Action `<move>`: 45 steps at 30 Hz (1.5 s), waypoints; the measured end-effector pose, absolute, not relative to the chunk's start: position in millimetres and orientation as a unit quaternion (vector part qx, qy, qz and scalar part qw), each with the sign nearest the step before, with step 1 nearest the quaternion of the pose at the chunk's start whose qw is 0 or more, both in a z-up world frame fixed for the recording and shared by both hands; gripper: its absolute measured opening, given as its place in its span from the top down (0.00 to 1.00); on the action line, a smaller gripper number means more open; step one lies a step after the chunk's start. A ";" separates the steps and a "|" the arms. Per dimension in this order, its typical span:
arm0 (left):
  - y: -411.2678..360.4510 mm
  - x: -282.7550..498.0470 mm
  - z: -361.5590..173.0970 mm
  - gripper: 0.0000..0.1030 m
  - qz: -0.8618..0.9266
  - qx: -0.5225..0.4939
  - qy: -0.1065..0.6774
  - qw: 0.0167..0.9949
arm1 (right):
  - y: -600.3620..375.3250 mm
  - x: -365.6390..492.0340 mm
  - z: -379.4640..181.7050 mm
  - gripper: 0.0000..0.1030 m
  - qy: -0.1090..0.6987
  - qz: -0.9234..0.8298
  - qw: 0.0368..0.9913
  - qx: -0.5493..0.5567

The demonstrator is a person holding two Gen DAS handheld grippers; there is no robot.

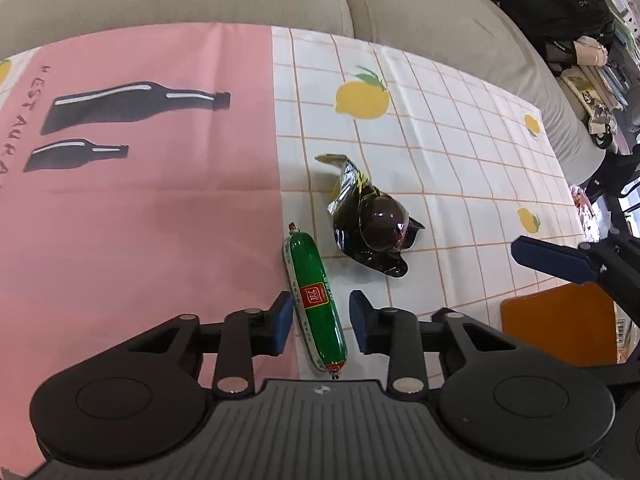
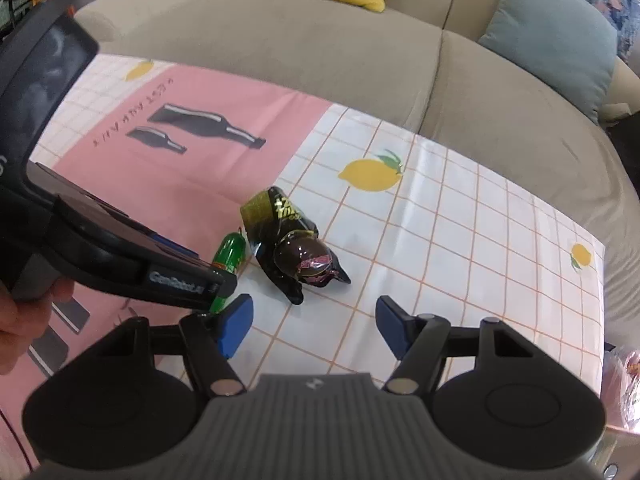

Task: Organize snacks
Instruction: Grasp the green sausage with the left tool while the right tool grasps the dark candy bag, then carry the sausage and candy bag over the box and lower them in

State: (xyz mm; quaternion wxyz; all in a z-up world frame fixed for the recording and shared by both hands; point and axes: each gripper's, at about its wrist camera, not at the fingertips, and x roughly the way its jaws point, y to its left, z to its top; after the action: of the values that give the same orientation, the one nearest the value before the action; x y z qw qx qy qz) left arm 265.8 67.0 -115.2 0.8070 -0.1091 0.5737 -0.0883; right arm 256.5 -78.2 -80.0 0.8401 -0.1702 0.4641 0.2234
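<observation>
A green sausage stick (image 1: 316,300) with a red label lies on the tablecloth (image 1: 460,160), along the seam of the pink and checked parts. My left gripper (image 1: 322,320) is open, its blue pads on either side of the sausage with gaps showing. A dark foil-wrapped snack (image 1: 372,220) lies just beyond it to the right. In the right wrist view my right gripper (image 2: 314,326) is open and empty, a little short of the dark snack (image 2: 292,248); the sausage (image 2: 228,260) is partly hidden by the left gripper body.
A beige sofa (image 2: 320,60) with yellow and teal cushions runs behind the table. An orange box (image 1: 560,320) sits at the table's right edge. A pink bag (image 2: 624,388) shows at the far right. Clutter stands beyond the sofa's right end.
</observation>
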 end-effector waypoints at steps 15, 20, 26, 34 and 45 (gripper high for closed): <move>105.2 266.0 -112.3 0.77 -0.090 -0.054 0.580 0.808 | -35.1 283.9 -118.0 0.33 0.456 0.270 0.807 -0.261; 114.8 262.3 -112.5 0.77 -0.093 -0.065 0.576 0.809 | -25.6 300.6 -133.0 0.34 0.466 0.266 0.800 -0.269; 116.4 260.1 -114.2 0.76 -0.097 -0.075 0.572 0.811 | -23.7 308.0 -141.0 0.44 0.479 0.259 0.800 -0.252; 110.8 248.8 -122.4 0.76 -0.085 -0.075 0.568 0.815 | -26.9 302.7 -140.2 0.49 0.491 0.252 0.800 -0.236; 109.7 214.3 -86.2 0.76 -0.083 -0.110 0.534 0.834 | -54.1 272.4 -106.9 0.63 0.501 0.269 0.811 -0.138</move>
State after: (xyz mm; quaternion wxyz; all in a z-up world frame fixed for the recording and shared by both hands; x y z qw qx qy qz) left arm 214.3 109.7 -86.2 0.8344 -0.1103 0.5336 -0.0834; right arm 272.4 -54.1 -106.9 0.8108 -0.1383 0.5012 0.2690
